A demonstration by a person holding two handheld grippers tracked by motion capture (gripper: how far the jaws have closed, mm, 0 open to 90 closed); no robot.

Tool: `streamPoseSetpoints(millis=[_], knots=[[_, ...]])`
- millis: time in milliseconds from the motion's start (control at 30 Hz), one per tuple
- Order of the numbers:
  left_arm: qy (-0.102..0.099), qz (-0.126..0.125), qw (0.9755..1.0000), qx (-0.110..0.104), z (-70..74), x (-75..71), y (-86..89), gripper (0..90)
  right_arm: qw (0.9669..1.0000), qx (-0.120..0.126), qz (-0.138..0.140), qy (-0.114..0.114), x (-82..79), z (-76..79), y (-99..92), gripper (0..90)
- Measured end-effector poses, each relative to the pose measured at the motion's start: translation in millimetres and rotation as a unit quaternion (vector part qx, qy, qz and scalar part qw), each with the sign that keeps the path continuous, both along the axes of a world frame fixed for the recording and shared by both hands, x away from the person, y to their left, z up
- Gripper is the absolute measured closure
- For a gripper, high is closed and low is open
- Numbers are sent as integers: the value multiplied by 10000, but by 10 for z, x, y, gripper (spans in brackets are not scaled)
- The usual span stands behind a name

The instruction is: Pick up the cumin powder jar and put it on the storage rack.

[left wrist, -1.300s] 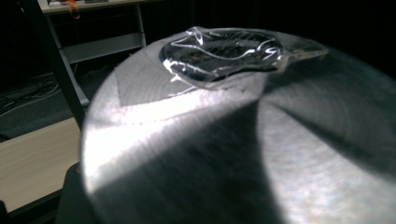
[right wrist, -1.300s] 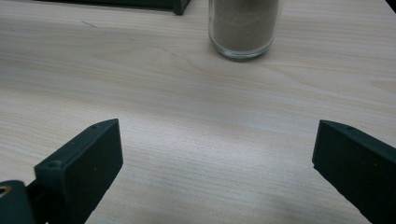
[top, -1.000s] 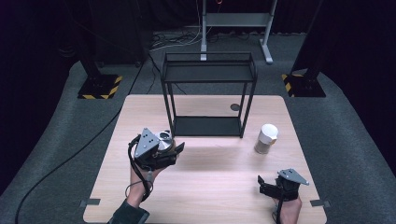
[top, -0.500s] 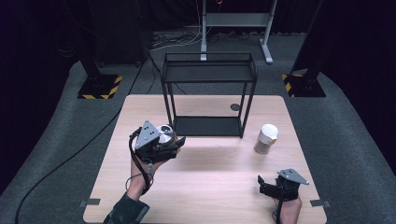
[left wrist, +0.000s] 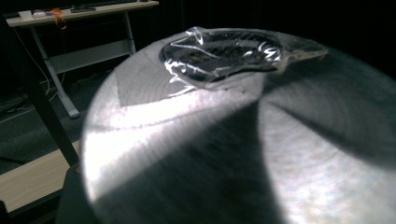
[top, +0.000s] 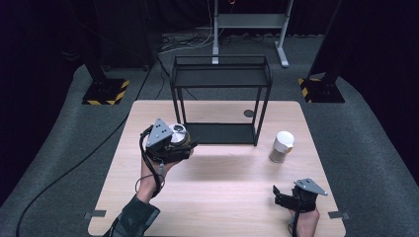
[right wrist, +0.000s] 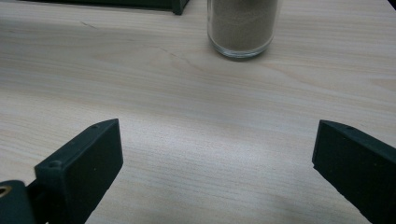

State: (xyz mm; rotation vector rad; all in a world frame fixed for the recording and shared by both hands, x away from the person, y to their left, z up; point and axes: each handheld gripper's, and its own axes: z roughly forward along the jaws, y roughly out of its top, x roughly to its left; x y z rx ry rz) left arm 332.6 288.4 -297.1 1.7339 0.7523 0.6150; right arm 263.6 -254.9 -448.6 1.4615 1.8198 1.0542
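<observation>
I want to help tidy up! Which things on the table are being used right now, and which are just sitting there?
Being used:
- left gripper, shut on the metal can, lifted off the table
- black shelf rack, close in front of the can, probably where it goes

Just sitting:
- jar with a white lid, standing alone
- right gripper, open and holding nothing

– What colour was the can (top: 178, 133) in the left gripper (top: 168, 144)?
– Silver, a brushed metal lid (left wrist: 243, 154); the gripper was black with a grey plate.
– And the rest?
– The table (top: 217, 197) was pale wood grain, the rack (top: 220, 98) black, the jar (top: 282, 146) sandy beige with a white lid.
</observation>
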Motion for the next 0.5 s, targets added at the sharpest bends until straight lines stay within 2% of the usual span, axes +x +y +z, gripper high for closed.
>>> streamPoseSetpoints(millis=[500], knots=[[16,-10,10000,29,179,221,-16,314,10000,15,3,1,1,0,-8,4]])
